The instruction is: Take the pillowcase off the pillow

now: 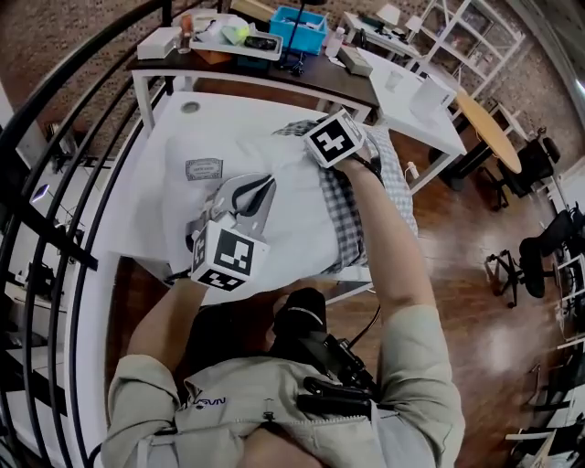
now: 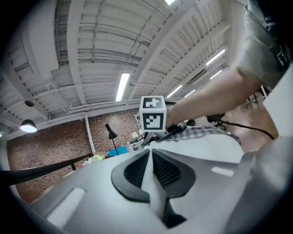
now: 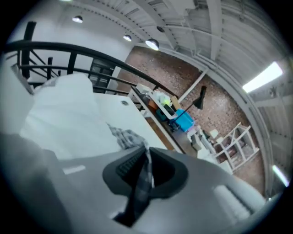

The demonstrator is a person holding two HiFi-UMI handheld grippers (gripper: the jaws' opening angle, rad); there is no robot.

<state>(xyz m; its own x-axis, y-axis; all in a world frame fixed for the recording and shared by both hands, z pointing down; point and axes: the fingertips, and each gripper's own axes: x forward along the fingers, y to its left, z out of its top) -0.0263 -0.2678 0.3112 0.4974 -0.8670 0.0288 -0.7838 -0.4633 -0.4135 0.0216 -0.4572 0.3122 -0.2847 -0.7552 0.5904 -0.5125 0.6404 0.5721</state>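
A white pillow (image 1: 206, 196) with a small sewn label lies on the white table (image 1: 137, 183). A grey checked pillowcase (image 1: 345, 215) covers its right end. My left gripper (image 1: 254, 190) sits at the pillow's near middle and is shut on a fold of the pillow's white fabric (image 2: 153, 183). My right gripper (image 1: 313, 146) is at the far edge of the pillowcase, under its marker cube. It is shut on a strip of the checked cloth (image 3: 144, 176). The right gripper's cube (image 2: 152, 114) shows in the left gripper view, with the checked pillowcase (image 2: 203, 132) beside it.
A dark desk behind the table carries a blue bin (image 1: 300, 27) and assorted boxes. A black railing (image 1: 55, 119) curves along the left. White desks (image 1: 416, 91), a round wooden table (image 1: 489, 128) and office chairs (image 1: 539, 247) stand to the right on a wooden floor.
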